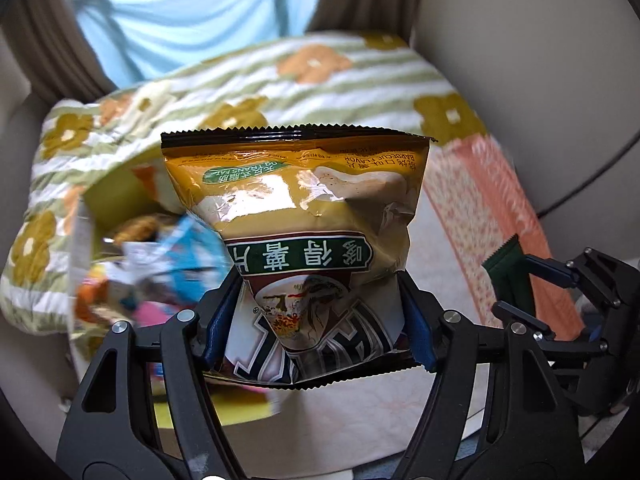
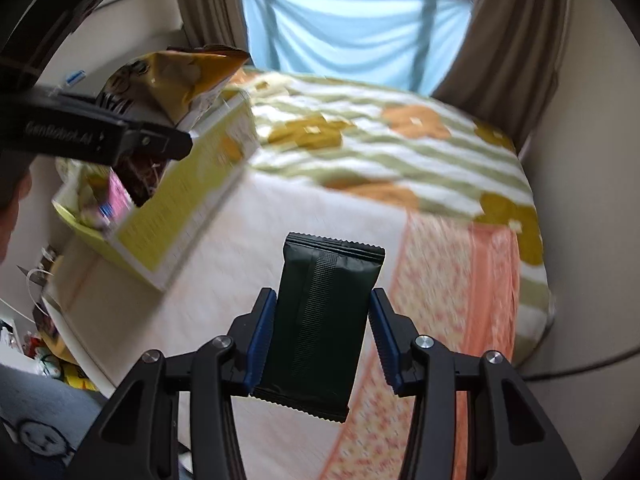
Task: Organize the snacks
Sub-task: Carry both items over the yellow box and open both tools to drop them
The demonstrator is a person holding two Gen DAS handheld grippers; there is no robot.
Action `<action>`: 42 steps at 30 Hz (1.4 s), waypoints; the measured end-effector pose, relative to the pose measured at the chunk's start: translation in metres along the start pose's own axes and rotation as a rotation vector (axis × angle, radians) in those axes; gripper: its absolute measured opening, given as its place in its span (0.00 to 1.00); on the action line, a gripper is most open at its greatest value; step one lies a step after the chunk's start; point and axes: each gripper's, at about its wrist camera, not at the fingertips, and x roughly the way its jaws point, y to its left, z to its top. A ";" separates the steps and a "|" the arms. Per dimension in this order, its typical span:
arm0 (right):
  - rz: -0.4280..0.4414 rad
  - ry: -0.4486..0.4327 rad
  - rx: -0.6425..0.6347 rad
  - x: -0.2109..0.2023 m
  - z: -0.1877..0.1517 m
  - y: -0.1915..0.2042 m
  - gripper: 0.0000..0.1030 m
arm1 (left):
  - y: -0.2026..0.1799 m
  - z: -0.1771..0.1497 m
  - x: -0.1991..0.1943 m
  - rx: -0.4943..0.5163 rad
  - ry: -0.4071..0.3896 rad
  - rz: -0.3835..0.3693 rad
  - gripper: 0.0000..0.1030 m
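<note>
Held chip bag (image 1: 304,240) in left claw (image 1: 320,336), dark packet (image 2: 320,320) in right claw (image 2: 320,344); risked slipping beside yellow box (image 2: 180,208)

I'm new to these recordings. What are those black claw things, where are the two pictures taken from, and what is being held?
Each claw is a hand-held gripper carried by a person, with a fisheye camera looking along its jaws. The left wrist view shows the left gripper shut on a barbecue chip bag. The right wrist view shows the right gripper shut on a dark green snack packet. Below lies a bed with a floral blanket and a yellow box holding more snacks.
</note>
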 end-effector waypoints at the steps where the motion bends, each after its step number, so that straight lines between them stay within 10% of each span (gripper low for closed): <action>1: 0.013 -0.014 -0.008 -0.003 0.011 0.007 0.42 | 0.011 0.001 -0.009 -0.016 -0.015 0.000 0.65; 20: 0.203 -0.080 -0.075 0.023 0.136 0.159 0.42 | 0.240 -0.045 -0.039 -0.283 -0.004 0.036 0.65; 29: 0.181 -0.021 0.035 0.053 0.139 0.194 0.42 | 0.255 -0.088 -0.011 -0.244 0.014 -0.065 0.67; 33: 0.151 0.000 0.083 0.057 0.133 0.199 0.42 | 0.251 -0.098 -0.008 -0.203 -0.009 -0.108 1.00; 42: 0.135 0.029 0.114 0.058 0.126 0.203 0.42 | 0.269 -0.114 -0.023 -0.219 -0.029 -0.094 1.00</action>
